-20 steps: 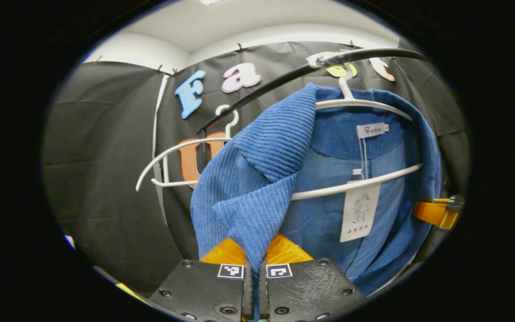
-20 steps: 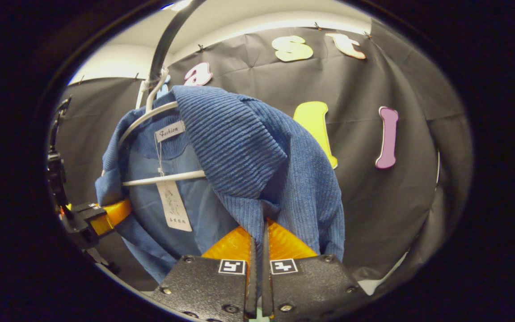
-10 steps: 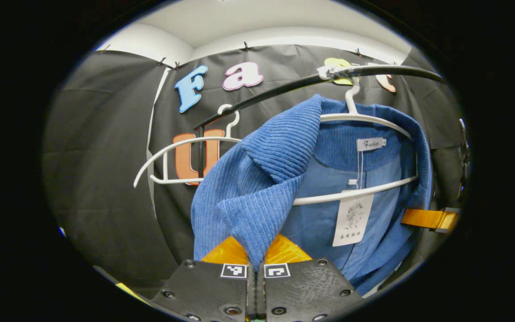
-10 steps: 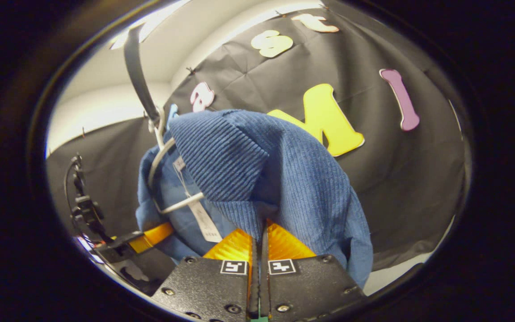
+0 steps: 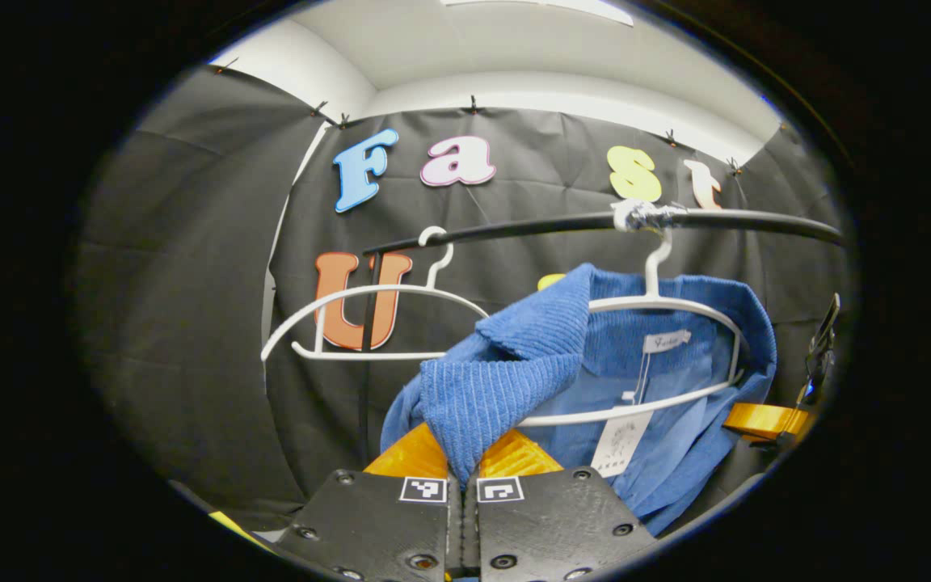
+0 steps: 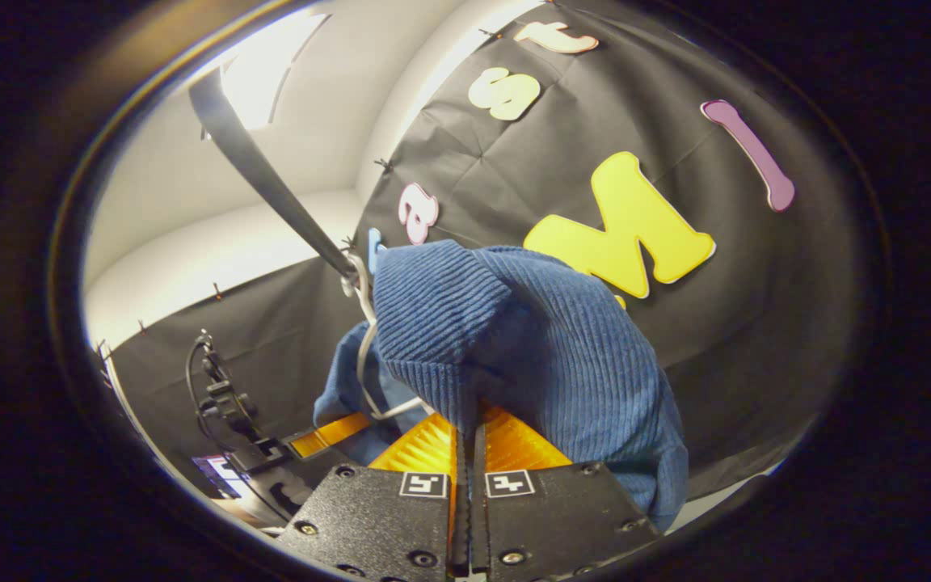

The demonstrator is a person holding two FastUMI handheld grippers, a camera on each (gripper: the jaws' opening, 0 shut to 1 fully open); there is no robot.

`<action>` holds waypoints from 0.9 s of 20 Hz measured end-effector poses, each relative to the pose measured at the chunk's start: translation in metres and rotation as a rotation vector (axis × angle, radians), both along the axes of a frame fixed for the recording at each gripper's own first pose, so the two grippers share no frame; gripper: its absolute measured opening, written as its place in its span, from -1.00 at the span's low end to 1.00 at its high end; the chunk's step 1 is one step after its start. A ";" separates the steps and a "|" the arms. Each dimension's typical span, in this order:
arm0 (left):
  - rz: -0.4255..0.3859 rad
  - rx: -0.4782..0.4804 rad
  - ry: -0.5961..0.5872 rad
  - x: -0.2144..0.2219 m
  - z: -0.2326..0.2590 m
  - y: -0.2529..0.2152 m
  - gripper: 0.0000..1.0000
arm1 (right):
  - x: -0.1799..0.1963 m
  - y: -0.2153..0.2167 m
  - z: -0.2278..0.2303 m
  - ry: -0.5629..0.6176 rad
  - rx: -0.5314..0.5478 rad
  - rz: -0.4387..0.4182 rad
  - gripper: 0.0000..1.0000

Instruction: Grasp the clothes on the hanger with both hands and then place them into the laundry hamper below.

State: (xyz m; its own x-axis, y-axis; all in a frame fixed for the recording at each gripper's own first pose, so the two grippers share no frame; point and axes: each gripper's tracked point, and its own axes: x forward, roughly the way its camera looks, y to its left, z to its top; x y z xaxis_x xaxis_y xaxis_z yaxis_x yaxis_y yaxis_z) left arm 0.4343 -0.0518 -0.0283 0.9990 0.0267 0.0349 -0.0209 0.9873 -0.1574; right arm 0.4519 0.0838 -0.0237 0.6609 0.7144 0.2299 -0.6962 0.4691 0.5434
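While the blue corduroy jacket hangs lengthwise downward from a white plastic hanger on the black rail, its collar facing both cameras, the left gripper pinches one lapel closed and the right gripper clamps the other, fabric rising just above each.

Black cloth wall, white ceiling, perhaps ceiling light
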 end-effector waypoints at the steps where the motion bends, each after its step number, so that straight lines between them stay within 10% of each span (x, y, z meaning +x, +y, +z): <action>1: 0.005 -0.001 -0.015 0.001 0.009 0.004 -1.00 | -0.001 -0.001 0.006 -0.008 0.014 0.015 -0.92; 18: 0.009 -0.032 -0.085 0.028 0.070 0.043 -1.00 | 0.018 -0.046 0.052 -0.026 0.109 -0.005 -0.93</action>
State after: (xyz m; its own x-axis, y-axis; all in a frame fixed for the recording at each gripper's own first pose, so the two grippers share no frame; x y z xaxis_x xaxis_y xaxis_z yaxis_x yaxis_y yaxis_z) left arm 0.4627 -0.0092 0.0420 0.9922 0.0378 0.1186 -0.0147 0.9817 -0.1900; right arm 0.4694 0.0379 0.0283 0.6573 0.6806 0.3235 -0.7085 0.4119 0.5730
